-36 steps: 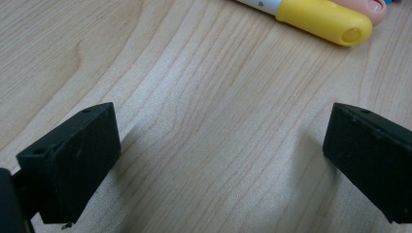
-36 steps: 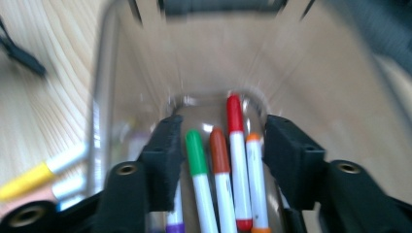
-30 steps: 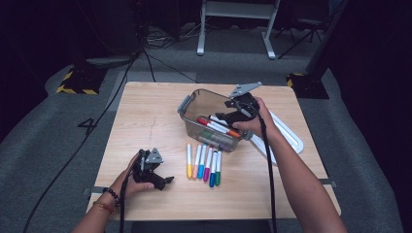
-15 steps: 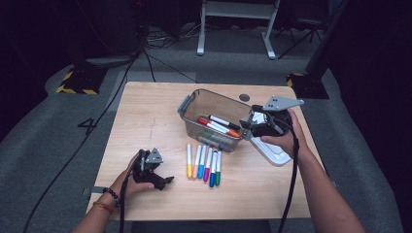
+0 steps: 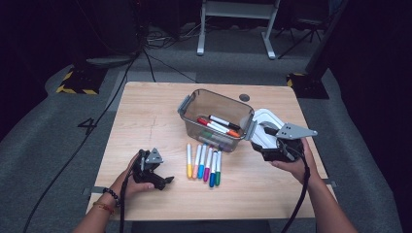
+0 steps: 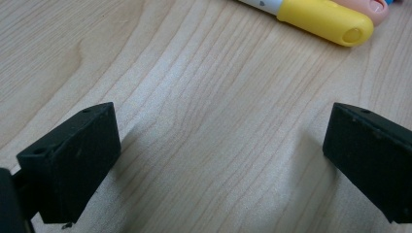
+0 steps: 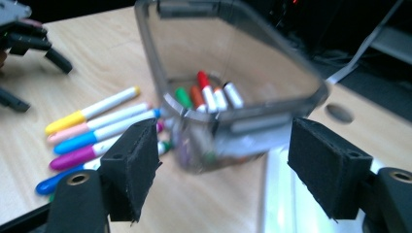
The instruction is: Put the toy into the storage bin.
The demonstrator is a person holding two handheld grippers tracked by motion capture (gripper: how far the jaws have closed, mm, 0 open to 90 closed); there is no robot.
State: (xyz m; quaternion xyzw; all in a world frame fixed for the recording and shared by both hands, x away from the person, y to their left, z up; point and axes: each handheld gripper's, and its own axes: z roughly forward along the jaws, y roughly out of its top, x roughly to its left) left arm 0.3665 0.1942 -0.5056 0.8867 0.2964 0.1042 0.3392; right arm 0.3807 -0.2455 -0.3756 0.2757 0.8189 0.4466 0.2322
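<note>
A clear grey bin [image 5: 192, 104] stands mid-table with several markers [image 5: 218, 125] inside. More markers [image 5: 204, 162] lie in a row in front of it. My right gripper [image 5: 262, 138] hovers at the bin's right end over a white lid [image 5: 265, 116], pointing at the bin [image 7: 233, 43]. Its jaws have just been opening and stand wide [image 7: 223, 160] with nothing between them. My left gripper [image 5: 164, 178] rests low on the table left of the marker row, open [image 6: 218, 155] over bare wood, with a yellow marker cap [image 6: 323, 19] just beyond its jaws.
The wooden table [image 5: 145, 116] has a small round hole [image 5: 244, 97] behind the bin. Cables [image 5: 145, 63] trail over the grey floor, and a metal stand [image 5: 233, 24] is at the back.
My right gripper has moved from above the bin to its right side and lower, over the white lid. My left gripper has stayed put.
</note>
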